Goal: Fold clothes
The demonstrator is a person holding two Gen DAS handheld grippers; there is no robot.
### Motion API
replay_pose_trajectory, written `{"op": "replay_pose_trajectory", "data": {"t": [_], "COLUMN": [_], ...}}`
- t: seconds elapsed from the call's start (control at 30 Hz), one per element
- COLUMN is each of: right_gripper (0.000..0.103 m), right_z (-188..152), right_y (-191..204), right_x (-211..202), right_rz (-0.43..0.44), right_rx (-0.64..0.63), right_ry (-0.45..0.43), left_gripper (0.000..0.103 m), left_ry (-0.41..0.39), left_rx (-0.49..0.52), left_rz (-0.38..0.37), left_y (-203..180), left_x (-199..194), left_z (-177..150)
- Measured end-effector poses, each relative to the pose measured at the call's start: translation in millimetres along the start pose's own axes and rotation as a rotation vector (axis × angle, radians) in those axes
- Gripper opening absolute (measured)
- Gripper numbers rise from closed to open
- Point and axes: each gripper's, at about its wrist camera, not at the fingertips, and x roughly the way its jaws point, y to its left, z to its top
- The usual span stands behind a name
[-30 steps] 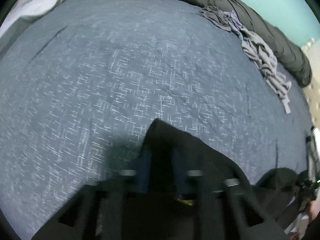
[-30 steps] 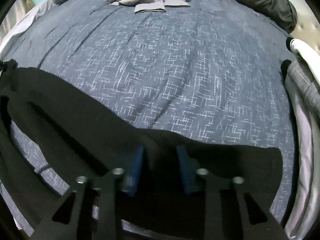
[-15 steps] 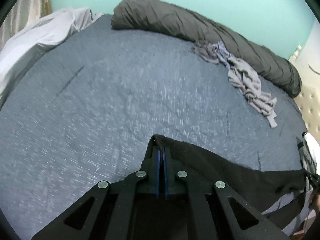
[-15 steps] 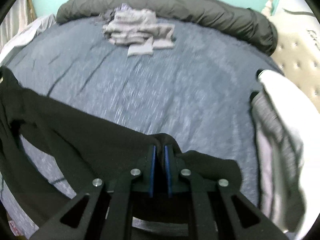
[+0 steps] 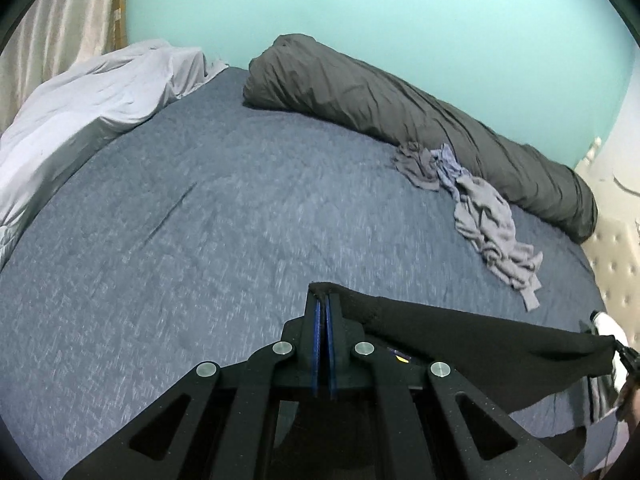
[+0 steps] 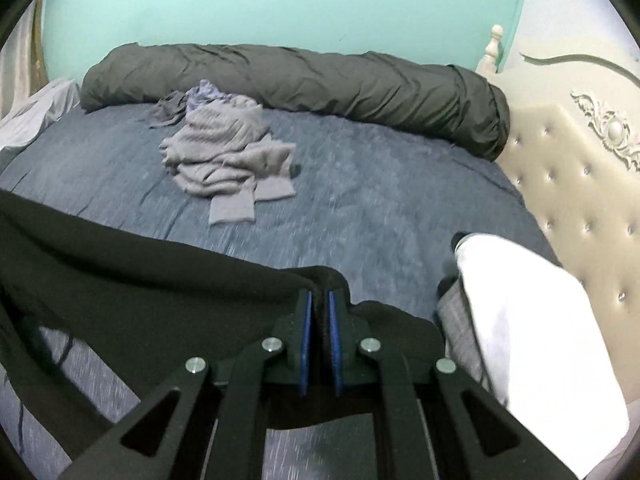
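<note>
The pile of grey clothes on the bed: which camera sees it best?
The right wrist view: the grey clothes pile sits near the centre, large, with folds and cuffs clear. The left wrist view shows it smaller, stretched along the right side beside the dark rolled duvet.

The room is evenly lit and fairly bright, with soft light and no hard shadows; I can't tell its source. Both views bulge like a fishbowl, straight lines bowing toward dark rounded corners. The bedspread (image 5: 208, 216) is smeared with streaky motion blur, its weave lost, more so in the right view. The white cloth (image 6: 532, 320) is nearly blown out. The black garment (image 6: 132, 280) swallows detail into flat darkness.
</note>
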Motion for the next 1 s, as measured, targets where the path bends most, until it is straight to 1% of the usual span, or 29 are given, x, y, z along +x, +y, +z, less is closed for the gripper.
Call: {"op": "replay_pose_trajectory", "data": {"t": [0.1, 0.2, 0.3, 0.43, 0.53, 0.63, 0.7, 0.73, 0.83, 0.87, 0.9, 0.97, 1.0], "right_gripper": [0.008, 0.008, 0.008, 0.008, 0.01, 0.013, 0.027, 0.039, 0.043, 0.045, 0.046, 0.048, 0.048], "right_z": [11, 7, -8, -31, -47, -56, -57, -59, -63, -65, -68, -78, -83], "right_y": [3, 13, 23, 29, 32, 25, 19, 14, -5, -13, -20, -34, -39], "right_x": [17, 42, 72, 101, 122, 131, 129, 124, 107, 100, 93, 78, 72], "right_rz": [-0.016, -0.033, -0.045, -0.054, -0.059, -0.038, -0.04, -0.036, -0.029, -0.054, -0.064, -0.051, -0.057], "right_rx": [0.007, -0.017, -0.03, -0.029, -0.025, 0.03, 0.055, 0.078, 0.153, 0.181, 0.208, 0.267, 0.285], "right_ry": [0.015, 0.066, 0.128, 0.184, 0.226, 0.242, 0.226, 0.207, 0.15, 0.135, 0.121, 0.099, 0.094], "left_gripper": [0.003, 0.003, 0.003, 0.003, 0.003, 0.003, 0.003, 0.003, 0.003, 0.003, 0.005, 0.007, 0.011], "left_ry": [0.063, 0.114, 0.175, 0.23, 0.267, 0.284, 0.29, 0.292, 0.294, 0.294, 0.293, 0.29, 0.284], "left_rx": [-0.01, -0.005, -0.011, 0.0, -0.008, -0.017, -0.012, -0.009, -0.013, -0.017, -0.017, -0.018, -0.023], "left_rz": [0.004, 0.021, 0.038, 0.066, 0.078, 0.075, 0.068, 0.065, 0.05, 0.045, 0.044, 0.044, 0.045], "left_y": [2, 3, 7, 11, 18, 26, 29, 31, 34, 35, 35, 33, 32], "left_x": [26, 58, 92, 129, 146, 153, 153, 152, 150, 149, 149, 148, 145], "left_z": [0, -10, -23, -39, -50, -60, -64, -66, -69, -70, -70, -70, -70]}}
